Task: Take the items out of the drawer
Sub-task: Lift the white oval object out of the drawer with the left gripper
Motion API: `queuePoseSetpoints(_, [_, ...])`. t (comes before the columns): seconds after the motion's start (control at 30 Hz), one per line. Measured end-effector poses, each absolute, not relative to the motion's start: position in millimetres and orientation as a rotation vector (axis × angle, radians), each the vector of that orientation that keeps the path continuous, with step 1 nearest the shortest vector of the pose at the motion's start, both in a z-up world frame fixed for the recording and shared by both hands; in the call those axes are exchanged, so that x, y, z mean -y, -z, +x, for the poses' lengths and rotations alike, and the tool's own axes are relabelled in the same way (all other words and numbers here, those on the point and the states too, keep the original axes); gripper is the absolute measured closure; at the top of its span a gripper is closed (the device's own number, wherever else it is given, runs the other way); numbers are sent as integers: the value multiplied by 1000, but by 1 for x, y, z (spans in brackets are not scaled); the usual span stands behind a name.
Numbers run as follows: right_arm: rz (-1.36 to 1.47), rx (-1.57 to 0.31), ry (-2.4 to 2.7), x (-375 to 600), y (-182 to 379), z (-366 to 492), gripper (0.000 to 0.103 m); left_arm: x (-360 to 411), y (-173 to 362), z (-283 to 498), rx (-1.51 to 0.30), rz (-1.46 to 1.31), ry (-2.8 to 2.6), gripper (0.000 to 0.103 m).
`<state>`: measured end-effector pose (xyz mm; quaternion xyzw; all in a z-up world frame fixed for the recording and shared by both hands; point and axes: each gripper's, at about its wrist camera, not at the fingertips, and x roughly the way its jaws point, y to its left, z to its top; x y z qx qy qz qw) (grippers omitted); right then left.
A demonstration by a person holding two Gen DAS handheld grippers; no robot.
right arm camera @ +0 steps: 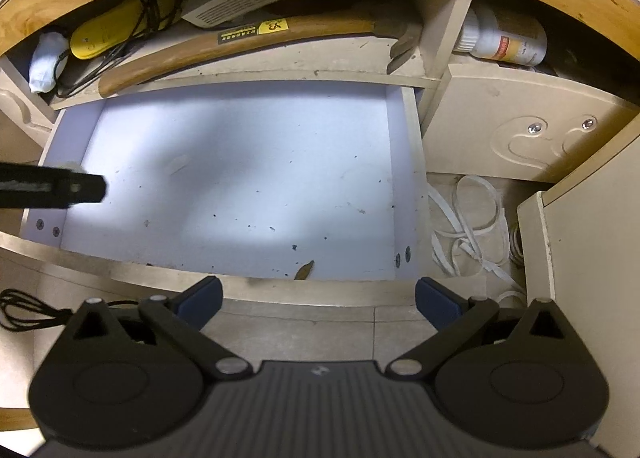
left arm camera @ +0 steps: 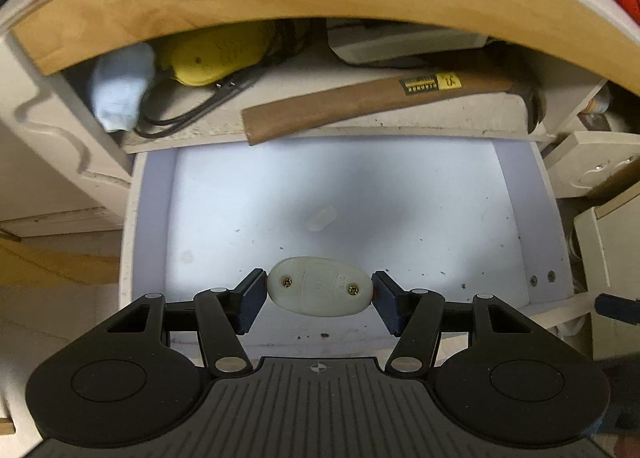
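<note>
One white switch [left arm camera: 319,286] sits clamped between the left gripper's [left arm camera: 319,300] two pads. Ahead of it lies one open drawer [left arm camera: 516,218] holding one small clear piece [left arm camera: 321,217]. Beyond, on the shelf: one hammer [left arm camera: 360,100], one yellow device [left arm camera: 216,56], one white cloth [left arm camera: 120,90], one grey box [left arm camera: 400,46]. Right of the right gripper [right arm camera: 319,298]: one bottle [right arm camera: 506,42], one white cable [right arm camera: 472,218].

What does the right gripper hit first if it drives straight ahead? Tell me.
Probably the front wall of the open drawer, or just past it the drawer's bare floor. The right gripper is open and empty, over floor tiles short of the drawer. Depth is hard to judge, so it may clear the wall.
</note>
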<state>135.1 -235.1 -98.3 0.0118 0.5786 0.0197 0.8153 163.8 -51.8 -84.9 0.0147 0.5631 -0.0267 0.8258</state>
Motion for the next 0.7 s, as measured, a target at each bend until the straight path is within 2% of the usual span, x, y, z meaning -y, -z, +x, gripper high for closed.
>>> queuePoseSetpoints(0.7, [-1,-1210,-25,235,95,127,0,15,50,107,-1128,-34,58,47])
